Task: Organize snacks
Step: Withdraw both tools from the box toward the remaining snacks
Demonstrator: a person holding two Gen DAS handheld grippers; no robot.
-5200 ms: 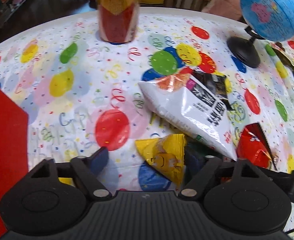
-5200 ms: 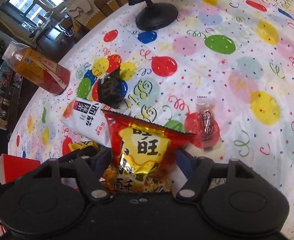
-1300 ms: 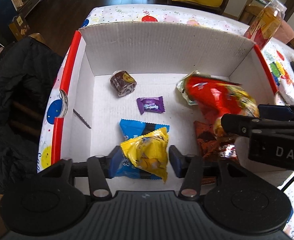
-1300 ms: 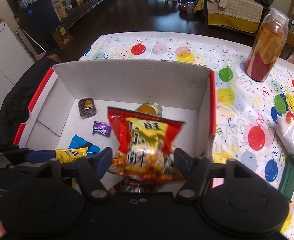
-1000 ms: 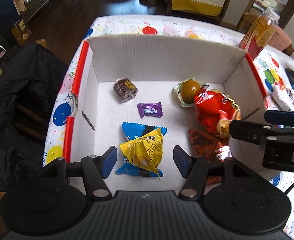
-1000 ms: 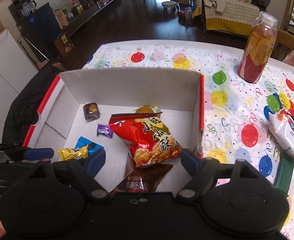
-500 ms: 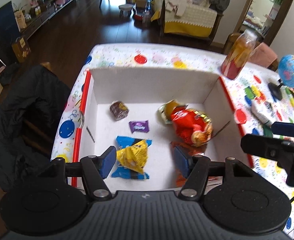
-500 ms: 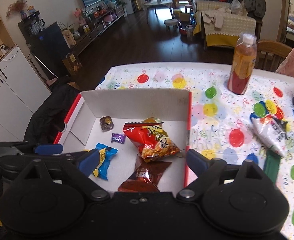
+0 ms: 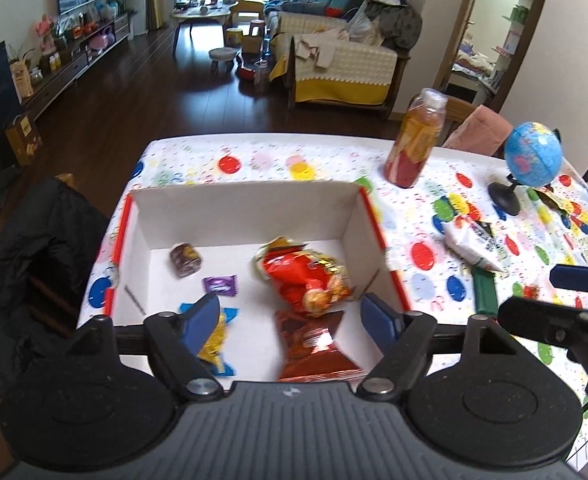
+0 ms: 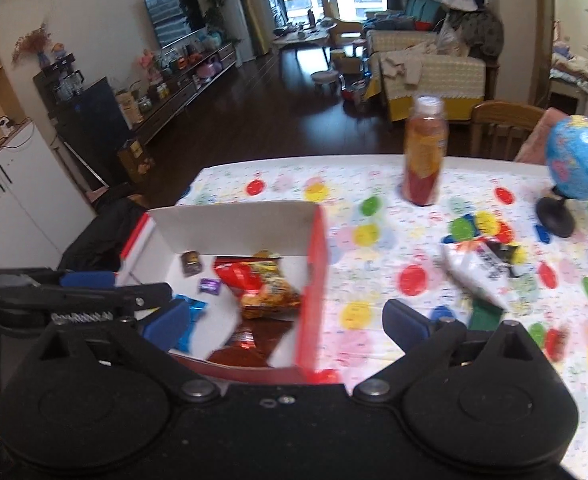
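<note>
Tongs, left (image 9: 289, 312) and right (image 10: 287, 318): we are holding both spread and empty, jaws having just been opening; yellow packet (image 9: 213, 340) and red bag (image 9: 306, 280), gripped earlier, are now lying below them in the box (image 9: 245, 212) on the desk (image 9: 426, 208).

Below my left gripper (image 9: 291, 317) I see a matt white cardboard box (image 9: 249, 210) holding a glossy, crinkled foil red snack bag (image 9: 306, 278). Beyond it, the balloon-print tablecloth (image 9: 426, 208) looks like smooth plastic sheet, the bottle (image 9: 414, 140) clear plastic.

Yellow snack (image 9: 212, 342) partly behind finger
</note>
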